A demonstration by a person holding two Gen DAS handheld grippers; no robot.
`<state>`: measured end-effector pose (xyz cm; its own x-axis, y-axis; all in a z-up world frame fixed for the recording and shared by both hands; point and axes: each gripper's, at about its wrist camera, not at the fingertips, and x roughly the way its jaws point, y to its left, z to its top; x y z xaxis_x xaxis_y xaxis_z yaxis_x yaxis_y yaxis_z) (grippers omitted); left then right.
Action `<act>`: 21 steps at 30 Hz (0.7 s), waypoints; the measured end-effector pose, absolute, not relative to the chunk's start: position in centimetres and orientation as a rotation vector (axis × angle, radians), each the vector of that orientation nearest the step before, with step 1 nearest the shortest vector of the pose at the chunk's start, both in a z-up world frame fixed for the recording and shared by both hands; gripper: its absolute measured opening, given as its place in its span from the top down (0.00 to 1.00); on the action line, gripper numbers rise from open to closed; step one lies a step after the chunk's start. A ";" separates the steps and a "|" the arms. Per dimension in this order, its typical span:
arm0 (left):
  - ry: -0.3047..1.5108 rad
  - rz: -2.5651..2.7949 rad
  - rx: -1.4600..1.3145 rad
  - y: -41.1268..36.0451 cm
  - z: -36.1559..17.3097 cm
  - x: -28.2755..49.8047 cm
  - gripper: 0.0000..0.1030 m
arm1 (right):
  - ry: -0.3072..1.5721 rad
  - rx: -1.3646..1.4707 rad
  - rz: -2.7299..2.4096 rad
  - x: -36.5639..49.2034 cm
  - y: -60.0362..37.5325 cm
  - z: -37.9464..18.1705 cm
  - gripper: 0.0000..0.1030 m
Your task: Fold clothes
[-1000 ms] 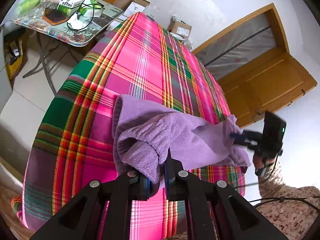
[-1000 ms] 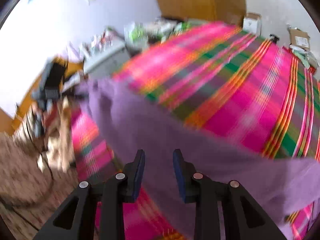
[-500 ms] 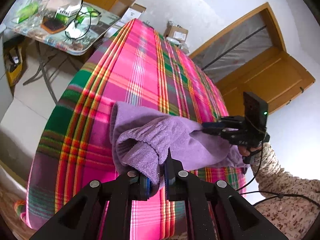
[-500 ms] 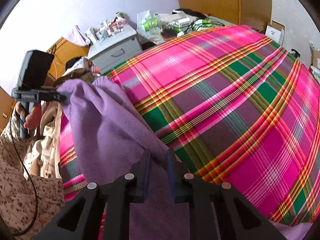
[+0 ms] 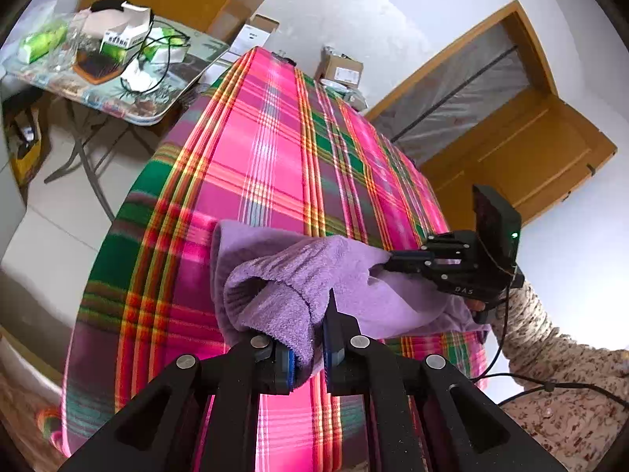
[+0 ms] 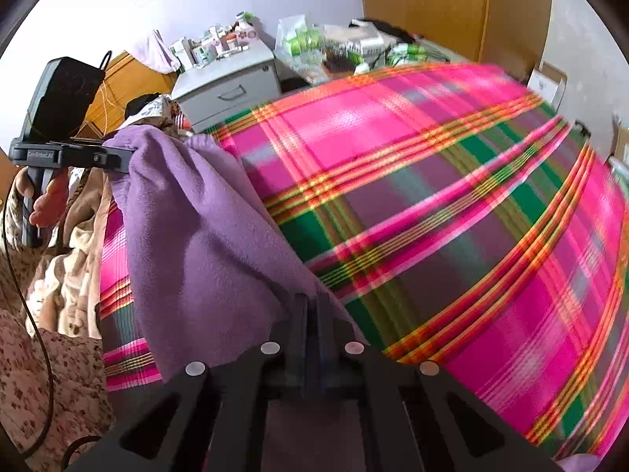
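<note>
A purple fleece garment (image 5: 298, 275) hangs between my two grippers above the near edge of a bed with a pink, green and purple plaid cover (image 5: 267, 165). My left gripper (image 5: 308, 350) is shut on the garment's ribbed cuff end. My right gripper (image 6: 312, 314) is shut on the garment's other edge (image 6: 204, 244). Each gripper shows in the other's view: the right one (image 5: 397, 261) at the right, the left one (image 6: 118, 159) at the upper left. The cloth sags between them.
A folding table (image 5: 118, 63) cluttered with boxes and cables stands left of the bed. A grey drawer cabinet (image 6: 228, 82) stands behind the bed. Cardboard boxes (image 5: 340, 69) lie by the far wall. An orange door (image 5: 511, 145) stands at the right. Beige clothes (image 6: 74, 259) lie at the bed's edge.
My right gripper has closed on the garment's edge; it was open a second ago. It has moved closer to my left gripper, which kept its hold on the cuff.
</note>
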<state>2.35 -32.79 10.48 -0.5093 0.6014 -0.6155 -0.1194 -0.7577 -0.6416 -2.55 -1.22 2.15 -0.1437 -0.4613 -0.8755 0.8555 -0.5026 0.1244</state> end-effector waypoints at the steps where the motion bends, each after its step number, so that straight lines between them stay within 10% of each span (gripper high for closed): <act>1: -0.739 2.287 -1.226 -32.7 10.7 2.2 0.91 | 0.507 1.146 -1.821 -2.7 -1.0 2.8 0.96; 21: -0.580 2.329 -1.205 -30.2 13.3 -11.1 0.91 | 0.604 0.972 -2.239 -11.4 0.5 7.8 0.96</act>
<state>-11.09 -30.18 13.31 -0.5159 0.5656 -0.6433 -0.1978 -0.8094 -0.5530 -11.42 0.50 7.78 -0.5397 -0.3544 -0.7637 0.6904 -0.7053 -0.1606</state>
